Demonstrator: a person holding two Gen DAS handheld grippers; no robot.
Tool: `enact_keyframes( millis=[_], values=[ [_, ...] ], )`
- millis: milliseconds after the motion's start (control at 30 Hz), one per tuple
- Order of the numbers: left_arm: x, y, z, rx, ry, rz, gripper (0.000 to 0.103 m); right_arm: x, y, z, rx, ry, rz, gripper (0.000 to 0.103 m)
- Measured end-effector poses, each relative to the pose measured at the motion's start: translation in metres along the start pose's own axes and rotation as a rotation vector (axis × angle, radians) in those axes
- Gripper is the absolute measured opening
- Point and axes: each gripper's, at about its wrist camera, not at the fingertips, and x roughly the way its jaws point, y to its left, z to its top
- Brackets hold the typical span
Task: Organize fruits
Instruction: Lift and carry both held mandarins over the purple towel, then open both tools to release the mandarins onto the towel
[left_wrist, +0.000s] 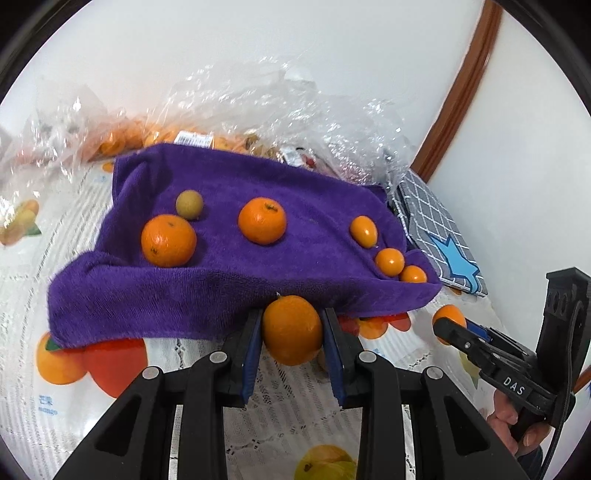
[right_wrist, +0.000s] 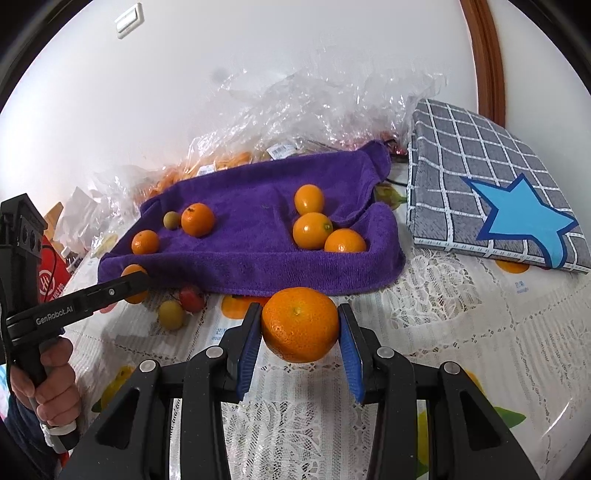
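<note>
Orange fruit is clamped in both grippers. The left gripper (left_wrist: 291, 332) has its blue pads pressed on a mandarin (left_wrist: 291, 328) held just before the near edge of the purple towel (left_wrist: 221, 291). The right gripper (right_wrist: 300, 332) is likewise closed on a second mandarin (right_wrist: 300, 325), also short of the towel's near edge; neither fruit has been set down.

On the fruit-print tablecloth (right_wrist: 461, 314) beside the towel, loose items remain: a small yellow-green fruit (right_wrist: 171, 314) and a red one (right_wrist: 192, 298).

On the towel, sorting appears partly done. Two mandarins (left_wrist: 168, 240) and one small tan fruit (left_wrist: 189, 204) sit at its left; three smaller glossy oranges (left_wrist: 389, 261) lie in a row along its right edge.

Beyond the towel, clear plastic bags (left_wrist: 258, 110) hold more orange fruit, count not determinable. A grey checked cushion (right_wrist: 480, 177) lies to the right.

Judgement: task mid-course. Two held mandarins await placement, presumably with the left group; table strays and bagged fruit are outstanding.
</note>
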Motion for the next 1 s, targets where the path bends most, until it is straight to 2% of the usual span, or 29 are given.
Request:
enact_keyframes(
  millis=[100, 200, 433, 533, 667, 833, 1000],
  values=[
    [-0.013, 0.001, 0.003, 0.009, -0.041, 0.003, 0.03, -0.003, 0.004, 0.003, -0.002, -0.021, -0.004, 0.04],
    [-0.025, 0.011, 0.01, -0.023, -0.076, -0.008, 0.03, -0.005, 0.015, 0.015, -0.017, -0.037, 0.019, 0.04],
    [-0.033, 0.036, 0.039, -0.063, -0.086, 0.064, 0.03, 0.002, 0.036, 0.051, -0.107, -0.075, 0.031, 0.04],
    [-0.024, 0.034, 0.057, -0.04, -0.081, 0.089, 0.03, 0.015, 0.039, 0.066, -0.114, -0.073, 0.038, 0.04],
    [0.007, 0.034, 0.069, -0.072, -0.037, 0.062, 0.03, 0.041, 0.044, 0.072, -0.115, -0.042, 0.047, 0.04],
    [0.039, 0.034, 0.07, -0.098, 0.009, 0.099, 0.03, 0.068, 0.045, 0.066, -0.136, 0.027, 0.038, 0.04],
    [0.046, 0.029, 0.062, -0.083, 0.003, 0.115, 0.03, 0.076, 0.041, 0.065, -0.114, 0.05, 0.033, 0.04]
  ],
)
